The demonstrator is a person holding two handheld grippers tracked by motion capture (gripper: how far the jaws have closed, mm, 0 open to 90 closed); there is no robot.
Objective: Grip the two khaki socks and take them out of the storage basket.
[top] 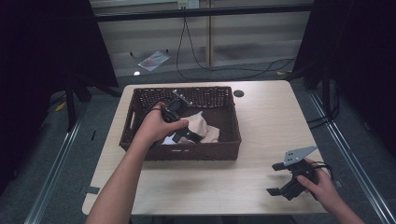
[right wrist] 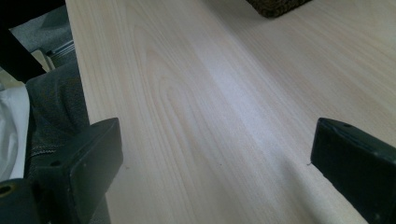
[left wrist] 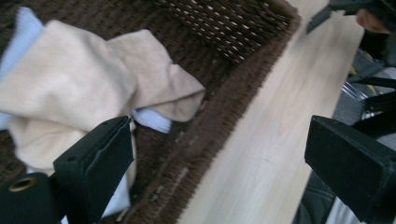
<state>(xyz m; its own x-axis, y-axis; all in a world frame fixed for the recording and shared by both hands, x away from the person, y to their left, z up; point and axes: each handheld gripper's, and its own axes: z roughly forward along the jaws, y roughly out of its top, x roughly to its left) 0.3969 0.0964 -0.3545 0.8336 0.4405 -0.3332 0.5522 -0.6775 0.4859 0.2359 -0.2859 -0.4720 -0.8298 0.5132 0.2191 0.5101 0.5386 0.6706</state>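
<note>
Brown wicker basket (top: 140, 135) on the worktop (top: 261, 121) holds the beige cloth (top: 205, 128), your left tongs (top: 184, 135) dipped inside it; their own view shows them gaping empty beside that cloth (left wrist: 84, 88), likely pre-grasp, so close onto a fold, while the right tongs (right wrist: 215, 158) wait wide outside the basket.

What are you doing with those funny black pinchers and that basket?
A person sits at a wooden table with a pincher tool in each hand. The left gripper is reaching down into the brown woven basket, fingers wide open, right over a tan cloth that lies crumpled on top of something white. Nothing has been grabbed yet. The right gripper waits near the table's front right corner, also open and holding nothing.
</note>
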